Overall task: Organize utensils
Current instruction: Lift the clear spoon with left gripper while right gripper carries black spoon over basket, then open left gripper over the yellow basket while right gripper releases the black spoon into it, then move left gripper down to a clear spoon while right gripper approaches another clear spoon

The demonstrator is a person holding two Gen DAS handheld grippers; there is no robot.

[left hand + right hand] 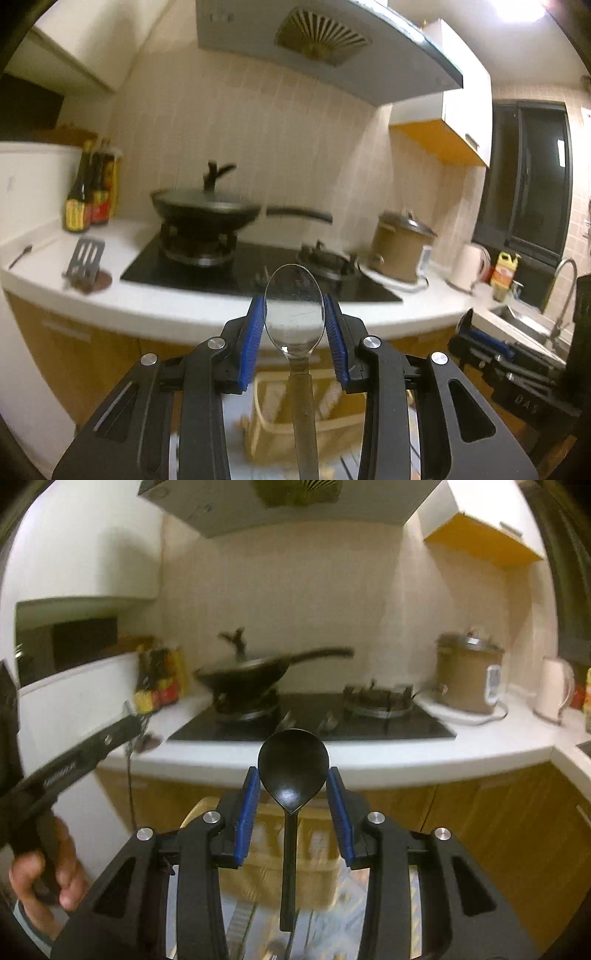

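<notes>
My left gripper (294,301) is shut on a clear plastic spoon (294,317). Its blue pads press the two sides of the bowl, and the handle hangs down between the fingers. In the right wrist view my right gripper (293,775) is shut the same way on a black spoon (293,764), bowl up and handle down. Both grippers are held up in front of the white counter (177,310), pointing roughly level. The right gripper (480,343) shows at the right edge of the left wrist view. A hand (44,867) holds the left gripper (74,760) at the left of the right wrist view.
A black wok (207,210) sits on the hob (258,273), beside a brown pot (400,247), a white kettle (471,266) and sauce bottles (88,192). A slotted spatula (86,258) stands on the counter. A sink (524,321) is at the right. A blurred tan basket (295,424) lies below.
</notes>
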